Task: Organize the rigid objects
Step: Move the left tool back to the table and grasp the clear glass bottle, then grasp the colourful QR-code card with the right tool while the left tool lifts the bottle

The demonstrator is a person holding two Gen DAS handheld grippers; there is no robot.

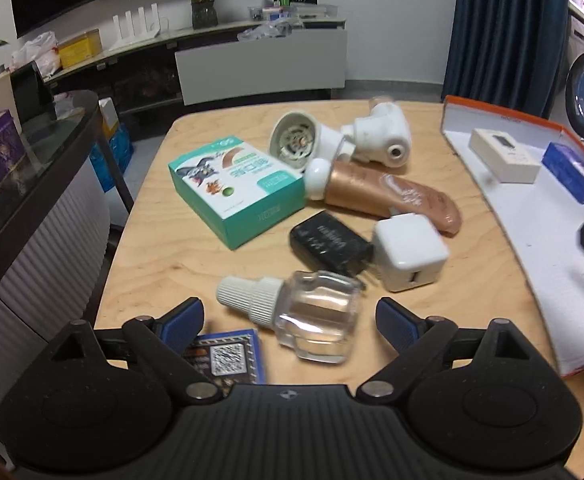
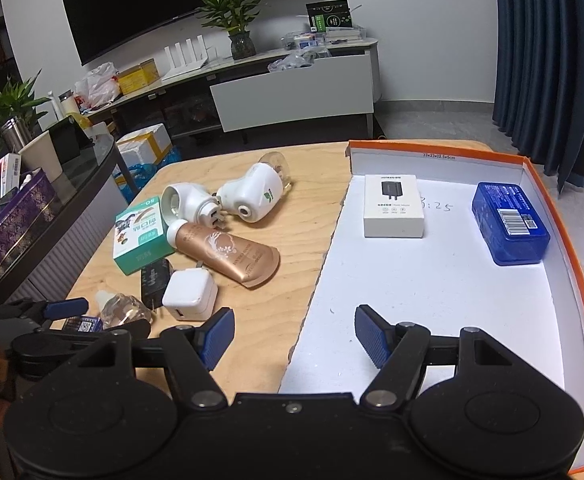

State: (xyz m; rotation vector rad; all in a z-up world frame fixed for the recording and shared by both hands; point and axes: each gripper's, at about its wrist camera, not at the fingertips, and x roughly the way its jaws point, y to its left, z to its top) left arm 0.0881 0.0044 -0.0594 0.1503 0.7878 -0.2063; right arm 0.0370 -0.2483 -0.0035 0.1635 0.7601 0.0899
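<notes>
Rigid objects lie scattered across the wooden tabletop (image 1: 164,240), and we see the left tool (image 1: 290,320) low in the left wrist view with its blue pads spread wide. Between them, at lower centre, lies a clear glass bottle (image 1: 316,316) on its side with a ribbed white cap; neither pad touches it. A blue card (image 1: 228,356) with a printed code pattern peeks out just beside the left pad. Just above the bottle, a black charger (image 1: 328,244) and a white charger (image 1: 408,252) sit touching each other. Higher up we find a teal box (image 1: 236,192), a bronze tube (image 1: 388,196) with a white cap, and two white plug-in devices (image 1: 340,140) lying together.

Over in the right wrist view, the right tool (image 2: 294,340) hangs with its pads apart and nothing between them, straddling the edge of the orange-rimmed tray (image 2: 564,208) on the right of the frame. Inside the tray, in the upper part, a white carton (image 2: 394,206) and a blue box (image 2: 510,228) rest well apart on the white floor.
</notes>
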